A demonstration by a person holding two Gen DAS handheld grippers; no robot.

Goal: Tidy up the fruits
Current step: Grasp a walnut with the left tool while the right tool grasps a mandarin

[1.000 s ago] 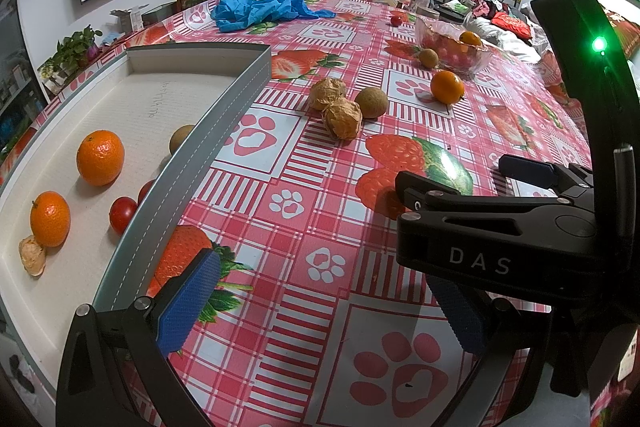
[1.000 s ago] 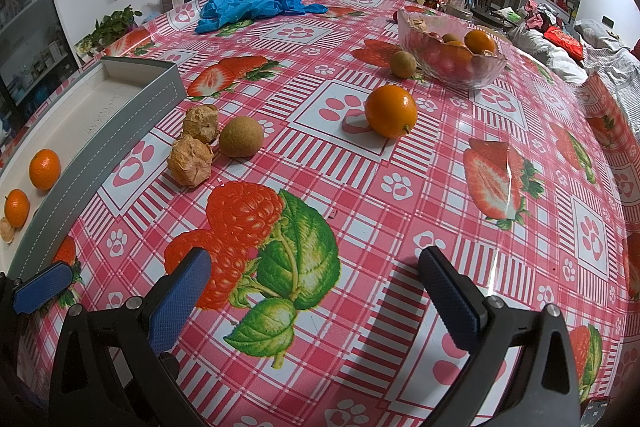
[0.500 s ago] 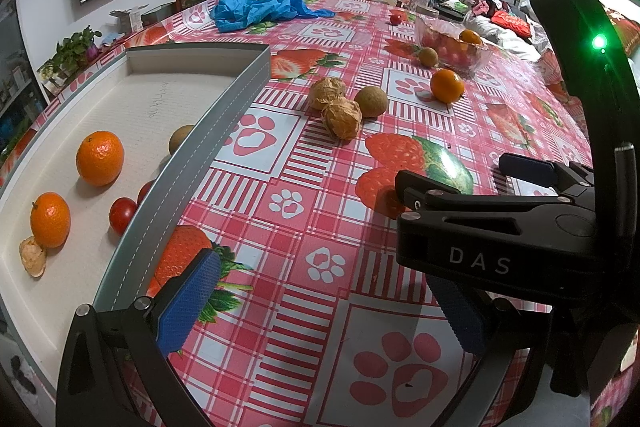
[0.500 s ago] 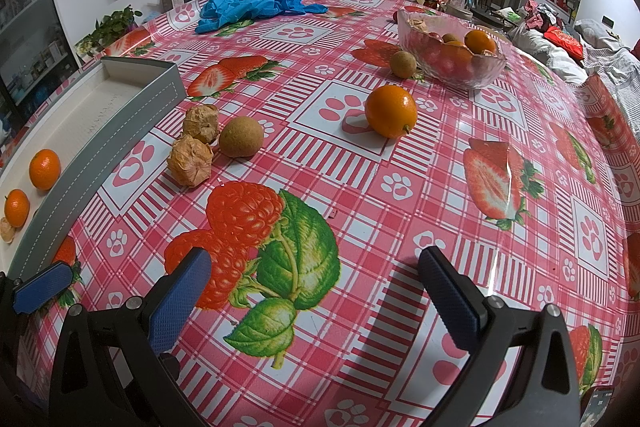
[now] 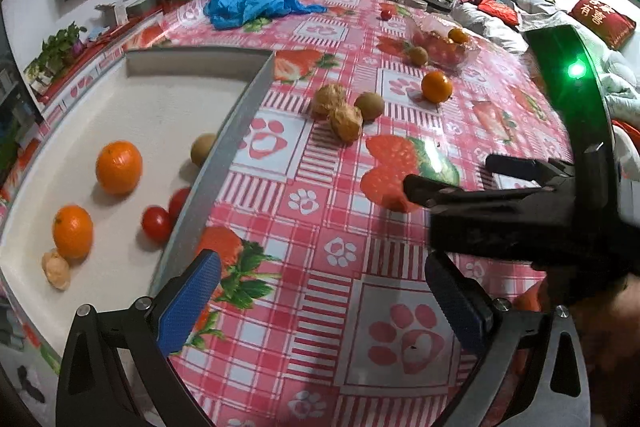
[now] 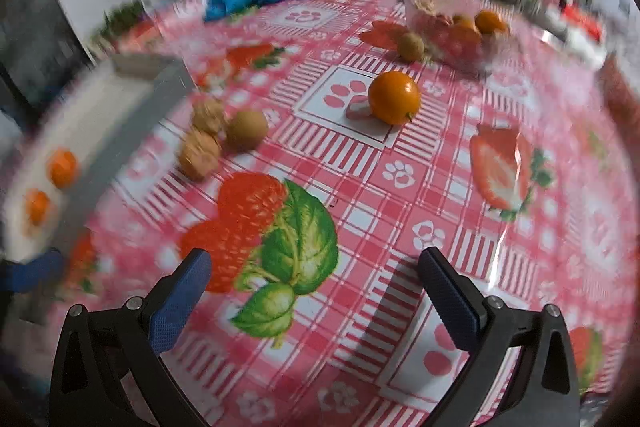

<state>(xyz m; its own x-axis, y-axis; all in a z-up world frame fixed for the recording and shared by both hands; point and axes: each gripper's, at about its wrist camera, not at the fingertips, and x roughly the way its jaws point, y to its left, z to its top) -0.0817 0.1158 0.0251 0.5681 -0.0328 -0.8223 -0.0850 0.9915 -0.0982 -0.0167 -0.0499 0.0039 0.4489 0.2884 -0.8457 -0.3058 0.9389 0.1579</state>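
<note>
1. Left claw (image 5: 320, 291): jaws wide apart, holding nothing, poised above the checked tablecloth (image 5: 320, 187) just beside the near corner of the tray (image 5: 224, 147).
2. Right claw (image 6: 314, 289): jaws wide apart, holding nothing, poised above the strawberry print on the cloth. This view is blurred, most of all at its left edge.
3. The tray sits at the left of the bench. Inside it: 2 oranges, 1 larger (image 5: 119, 167) and 1 smaller (image 5: 73, 231); a pale walnut-like item (image 5: 56, 269) touching the smaller orange; 2 small tomatoes (image 5: 157, 223) near the tray wall; 1 kiwi (image 5: 203, 155) against that wall.
4. Outside the tray, on the cloth: 2 wrinkled brown fruits (image 6: 200, 155) and a kiwi (image 6: 247, 129) grouped together, touching or nearly so.
5. A single orange (image 6: 394, 98) lies apart from that group, between it and the clear bowl (image 6: 452, 27).
6. The bowl holds red and orange fruit; another kiwi (image 6: 411, 47) rests just beside its near side.
7. Blue gloves (image 5: 256, 7) lie bunched at the far side of the bench, well apart from the fruit.
</note>
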